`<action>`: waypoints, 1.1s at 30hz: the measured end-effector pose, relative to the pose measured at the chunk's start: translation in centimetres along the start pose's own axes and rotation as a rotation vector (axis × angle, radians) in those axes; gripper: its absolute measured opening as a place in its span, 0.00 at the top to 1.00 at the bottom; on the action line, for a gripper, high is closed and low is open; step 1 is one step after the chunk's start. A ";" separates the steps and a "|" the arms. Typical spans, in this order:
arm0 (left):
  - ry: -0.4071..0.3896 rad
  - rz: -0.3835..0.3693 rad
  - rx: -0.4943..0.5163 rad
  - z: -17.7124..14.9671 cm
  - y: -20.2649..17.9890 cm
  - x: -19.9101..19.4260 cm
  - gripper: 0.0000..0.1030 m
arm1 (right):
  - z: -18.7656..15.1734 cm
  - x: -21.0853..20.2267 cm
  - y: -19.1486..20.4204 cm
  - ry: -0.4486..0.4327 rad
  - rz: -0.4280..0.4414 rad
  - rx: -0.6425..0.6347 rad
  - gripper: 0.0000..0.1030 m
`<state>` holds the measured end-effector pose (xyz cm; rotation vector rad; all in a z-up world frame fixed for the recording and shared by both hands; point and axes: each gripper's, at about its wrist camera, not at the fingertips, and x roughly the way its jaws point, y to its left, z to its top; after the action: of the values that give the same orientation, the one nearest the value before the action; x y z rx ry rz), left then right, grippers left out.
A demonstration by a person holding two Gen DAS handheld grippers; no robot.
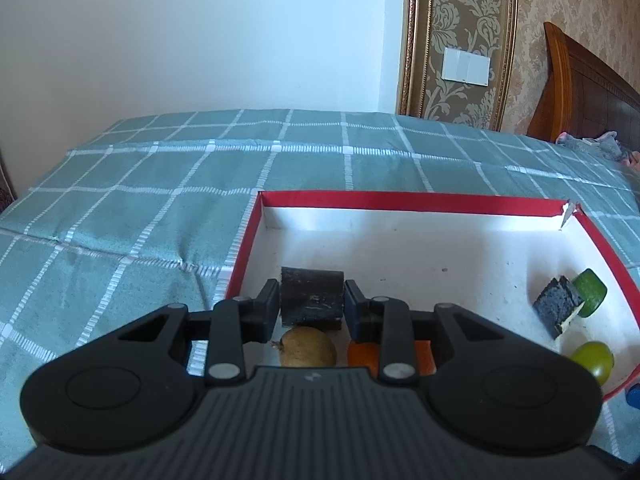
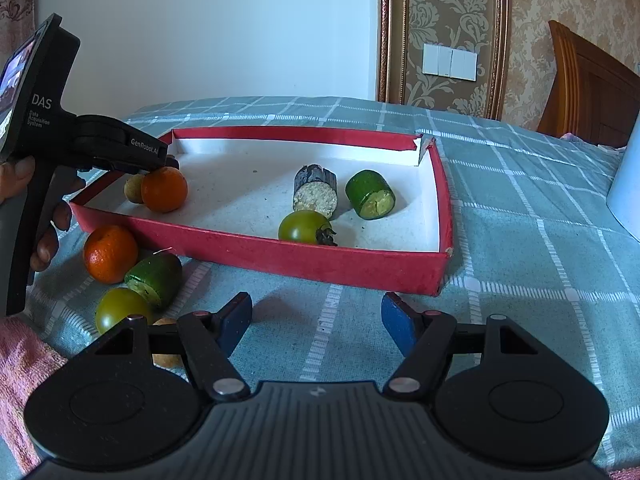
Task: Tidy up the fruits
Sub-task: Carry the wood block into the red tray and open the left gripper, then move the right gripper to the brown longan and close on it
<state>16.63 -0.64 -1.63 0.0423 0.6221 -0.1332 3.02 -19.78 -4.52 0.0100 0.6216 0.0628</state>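
A red-rimmed white tray [image 2: 280,254] lies on the bed. My left gripper [image 1: 312,300] is shut on a dark cut cylinder [image 1: 312,296], held over the tray's left end above a brown fruit [image 1: 308,347] and an orange [image 1: 362,354]. In the right wrist view the tray holds a dark cylinder [image 2: 316,190], a green cylinder [image 2: 370,194], a green tomato [image 2: 304,227], an orange [image 2: 165,195] and a brown fruit [image 2: 134,188]. My right gripper [image 2: 316,326] is open and empty over the bedspread before the tray. Outside the tray lie an orange [image 2: 110,254], a green piece [image 2: 154,280] and a green tomato [image 2: 120,310].
The checked teal bedspread [image 2: 520,240] covers the bed. A wooden headboard [image 2: 588,96] stands at the right and a white object [image 2: 628,184] at the right edge. A small brown fruit [image 2: 164,356] lies under my right gripper's left finger. A pink cloth [image 2: 20,360] lies at the left.
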 end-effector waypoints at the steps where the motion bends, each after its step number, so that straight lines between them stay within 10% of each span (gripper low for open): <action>1: -0.003 0.003 0.003 0.0 0.0 0.0 0.69 | 0.0 0.0 0.0 0.000 0.000 0.000 0.31; 21: -0.041 0.000 0.022 -0.6 0.5 -3.1 0.43 | 0.1 -0.1 -0.4 -0.012 -0.004 0.019 0.31; 24: -0.090 0.033 0.031 -1.2 0.5 -4.9 0.23 | 0.1 -0.1 -0.5 -0.016 -0.007 0.024 0.31; 33: -0.144 0.025 0.079 -3.9 0.7 -9.7 0.10 | 0.1 -0.5 -0.6 -0.036 -0.008 0.030 0.31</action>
<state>6.69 1.44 0.87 0.1163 0.4719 -0.1351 2.70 -20.39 -4.19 0.0376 0.5865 0.0458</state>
